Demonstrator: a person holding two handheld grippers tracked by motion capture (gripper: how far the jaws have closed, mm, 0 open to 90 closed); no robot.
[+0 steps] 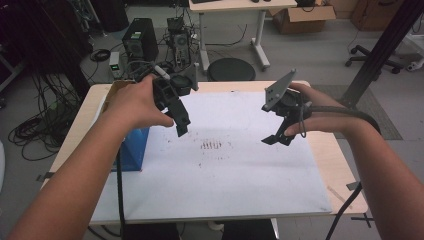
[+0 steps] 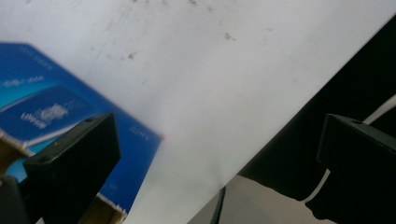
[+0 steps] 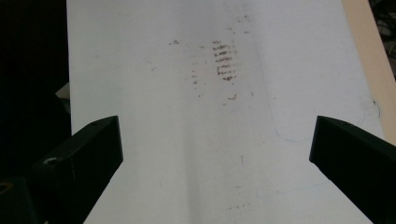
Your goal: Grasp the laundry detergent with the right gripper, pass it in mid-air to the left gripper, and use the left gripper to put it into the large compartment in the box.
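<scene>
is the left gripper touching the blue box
Apart. In the left gripper view the left gripper has open jaws held above the white sheet, with the blue box off to one side.

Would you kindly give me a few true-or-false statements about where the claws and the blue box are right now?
1. The left claw is open and holds nothing. True.
2. The right claw grips the blue box. False: it is open and empty, above the white sheet.
3. The blue box stands at the left edge of the white sheet. True.
4. The brown marks lie under the blue box. False: they lie on the bare sheet between the two claws.
</scene>
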